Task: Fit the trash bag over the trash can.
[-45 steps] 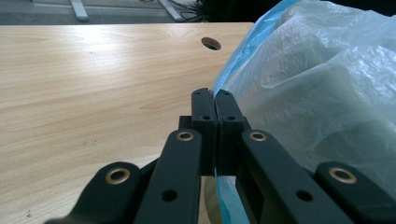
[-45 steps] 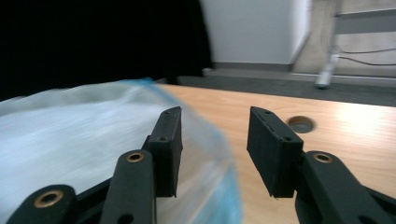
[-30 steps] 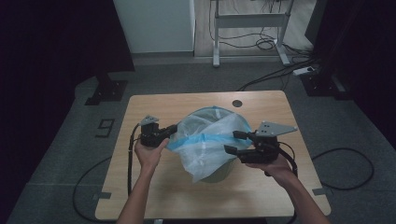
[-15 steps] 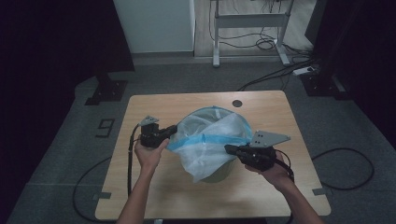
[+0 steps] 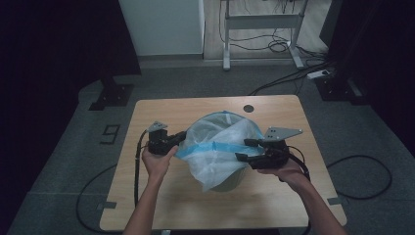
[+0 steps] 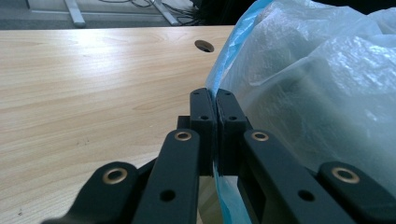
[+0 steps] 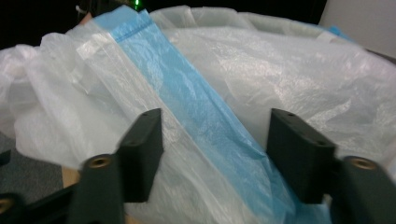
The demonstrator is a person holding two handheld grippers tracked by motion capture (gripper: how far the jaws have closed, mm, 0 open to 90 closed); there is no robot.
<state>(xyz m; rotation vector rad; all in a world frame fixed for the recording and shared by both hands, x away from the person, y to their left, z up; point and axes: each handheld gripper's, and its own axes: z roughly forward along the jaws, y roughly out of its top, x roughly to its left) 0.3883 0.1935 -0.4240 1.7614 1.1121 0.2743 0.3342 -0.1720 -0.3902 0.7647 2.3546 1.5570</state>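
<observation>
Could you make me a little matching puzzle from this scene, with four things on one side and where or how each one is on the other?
Things:
1. left gripper
2. right gripper
3. blue band of the plastic bag
4. round hole in the table

States:
A. jaws apart, bag between them, not pressed
B. near the far edge, beyond the bag
C. jaws clamped on the bag's edge
D. runs slanting across the clear film

Pairs: 1-C, 2-A, 3-D, 4-B

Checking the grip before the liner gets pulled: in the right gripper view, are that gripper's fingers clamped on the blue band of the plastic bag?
No: the right gripper has its fingers standing apart, with the blue band of the plastic bag lying loose between them.
</observation>
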